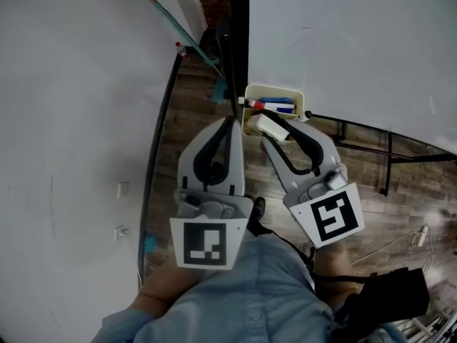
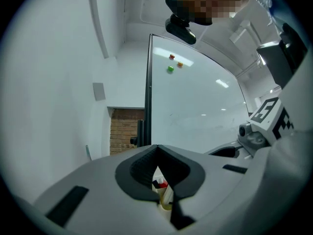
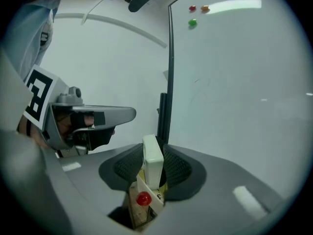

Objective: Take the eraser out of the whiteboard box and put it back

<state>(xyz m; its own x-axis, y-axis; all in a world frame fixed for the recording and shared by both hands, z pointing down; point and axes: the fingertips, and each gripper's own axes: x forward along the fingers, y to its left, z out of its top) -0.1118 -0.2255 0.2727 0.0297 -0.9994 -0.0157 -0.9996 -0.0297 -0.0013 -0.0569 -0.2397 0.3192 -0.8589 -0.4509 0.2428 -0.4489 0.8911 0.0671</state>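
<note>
— Whiteboard [image 1: 343, 41] at right, wood floor under. Eraser [image 1: 271, 128]?
— Clamped on end in right gripper [image 1: 277, 130], at near rim of whiteboard box [image 1: 273, 87].
— Left gripper [image 1: 232, 120]?
— Pinched closed, empty, just left of box.
— Way back in?
— Likely short: forward and down, beside markers [image 1: 275, 106]. Right nearer.

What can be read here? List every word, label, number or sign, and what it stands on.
No words or numbers are legible.
Left marker cube, right marker cube: black-and-white square codes, no text.
Pens in whiteboard box: labels too blurred.
White strip below eraser: print too small.
</note>
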